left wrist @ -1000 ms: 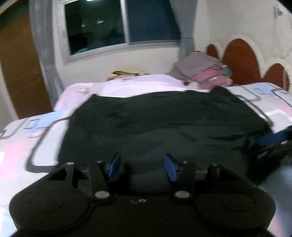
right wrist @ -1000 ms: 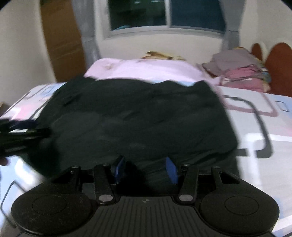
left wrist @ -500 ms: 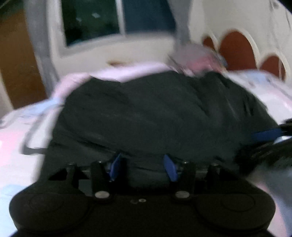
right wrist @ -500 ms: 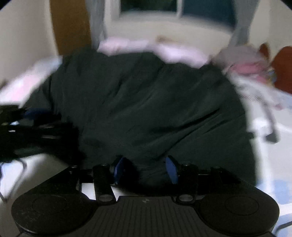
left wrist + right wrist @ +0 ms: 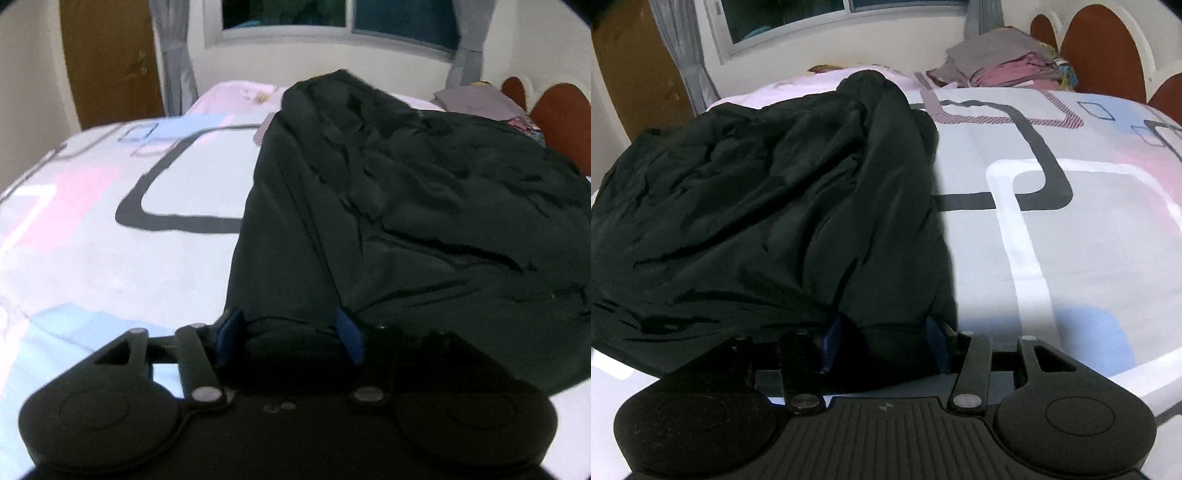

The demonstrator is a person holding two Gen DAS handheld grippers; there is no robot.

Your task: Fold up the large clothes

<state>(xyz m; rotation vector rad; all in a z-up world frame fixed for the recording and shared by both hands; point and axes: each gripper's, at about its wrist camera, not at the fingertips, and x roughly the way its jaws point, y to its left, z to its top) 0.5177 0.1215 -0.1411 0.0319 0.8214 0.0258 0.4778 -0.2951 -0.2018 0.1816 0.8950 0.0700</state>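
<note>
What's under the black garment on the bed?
The patterned bedsheet runs under the black garment; pink bedding shows past its far edge. Anything else beneath is covered.

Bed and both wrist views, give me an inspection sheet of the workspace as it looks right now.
Surface: bed cover, patterned, partly bare.
Job's things: black garment, rumpled, one near corner in each tongs.
Clutter: stack of clothes at the far side by the headboard.
Grippers: left tongs, just opening, fabric between the pads; right tongs, fabric between the pads.
Cables: nothing seen.
Surroundings: window, curtains, wooden door.
</note>
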